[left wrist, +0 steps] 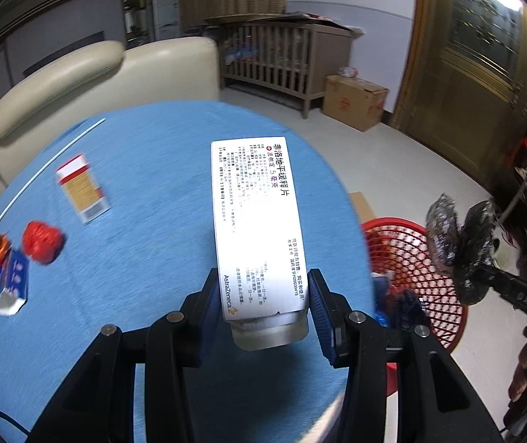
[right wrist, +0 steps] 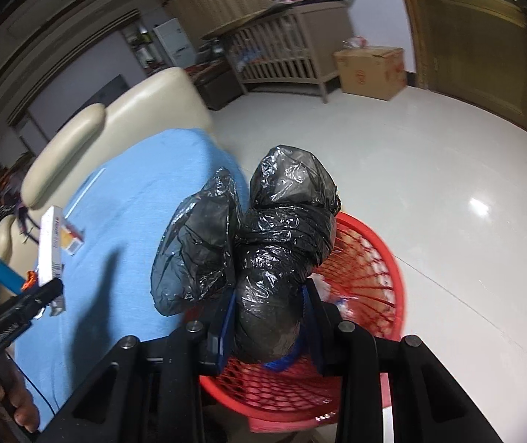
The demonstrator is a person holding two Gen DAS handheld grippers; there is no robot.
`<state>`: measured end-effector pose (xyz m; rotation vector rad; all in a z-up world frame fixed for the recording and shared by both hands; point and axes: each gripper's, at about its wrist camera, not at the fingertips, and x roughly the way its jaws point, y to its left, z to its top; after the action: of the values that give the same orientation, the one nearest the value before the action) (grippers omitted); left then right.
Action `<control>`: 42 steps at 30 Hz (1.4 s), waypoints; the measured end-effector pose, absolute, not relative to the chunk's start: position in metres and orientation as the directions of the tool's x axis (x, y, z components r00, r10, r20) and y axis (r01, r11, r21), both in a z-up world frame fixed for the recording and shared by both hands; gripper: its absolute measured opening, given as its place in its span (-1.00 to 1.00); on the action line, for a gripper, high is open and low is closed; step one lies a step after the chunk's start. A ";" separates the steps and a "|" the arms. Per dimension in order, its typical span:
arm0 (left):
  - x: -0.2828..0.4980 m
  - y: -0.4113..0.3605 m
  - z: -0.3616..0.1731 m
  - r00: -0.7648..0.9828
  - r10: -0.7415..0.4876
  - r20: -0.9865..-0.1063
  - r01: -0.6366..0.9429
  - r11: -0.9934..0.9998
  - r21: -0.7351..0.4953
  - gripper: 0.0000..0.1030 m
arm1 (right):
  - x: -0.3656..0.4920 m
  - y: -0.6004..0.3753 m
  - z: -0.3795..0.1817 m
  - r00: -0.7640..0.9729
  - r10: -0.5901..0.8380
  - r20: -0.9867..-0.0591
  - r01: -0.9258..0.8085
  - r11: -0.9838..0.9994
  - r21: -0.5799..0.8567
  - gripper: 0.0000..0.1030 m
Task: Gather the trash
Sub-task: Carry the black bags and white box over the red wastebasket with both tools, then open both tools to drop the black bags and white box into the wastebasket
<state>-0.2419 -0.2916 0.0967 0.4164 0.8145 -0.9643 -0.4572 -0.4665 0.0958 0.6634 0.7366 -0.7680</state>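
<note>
Sofa (left wrist: 108, 70) beyond table (left wrist: 160, 170), seemingly unobstructed.

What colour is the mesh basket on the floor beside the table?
Red; the basket shows best in the right wrist view.

We see a cream sofa (left wrist: 90, 74) right behind the blue table (left wrist: 152, 170). Wooden crib (left wrist: 282, 62) stands past the sofa's far end, cardboard box (left wrist: 354, 101) just beside the crib, brown door (left wrist: 477, 85) beyond the box.
</note>
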 end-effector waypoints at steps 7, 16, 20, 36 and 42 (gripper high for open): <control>-0.268 -0.319 0.099 0.277 -0.570 -0.774 0.888 0.459 -0.020 -0.08 | -0.469 -0.475 0.085 0.477 -0.351 -0.806 0.810 0.532 0.248 -0.32; -0.276 -0.334 0.095 0.252 -0.561 -0.788 0.903 0.429 -0.016 -0.08 | -0.468 -0.479 0.079 0.459 -0.333 -0.824 0.816 0.524 0.243 -0.32; -0.278 -0.336 0.094 0.245 -0.560 -0.792 0.907 0.420 -0.016 -0.08 | -0.462 -0.481 0.080 0.450 -0.330 -0.830 0.821 0.519 0.239 -0.32; -0.287 -0.350 0.096 0.230 -0.556 -0.799 0.917 0.399 -0.013 -0.08 | -0.460 -0.482 0.078 0.431 -0.312 -0.847 0.832 0.500 0.240 -0.32; -0.290 -0.355 0.098 0.220 -0.555 -0.802 0.922 0.387 -0.015 -0.08 | -0.457 -0.483 0.076 0.424 -0.303 -0.853 0.836 0.494 0.240 -0.32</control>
<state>-0.2899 -0.3547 0.0980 0.5325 0.8268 -1.0904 -0.4573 -0.4833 0.0757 0.7409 0.8447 -0.7998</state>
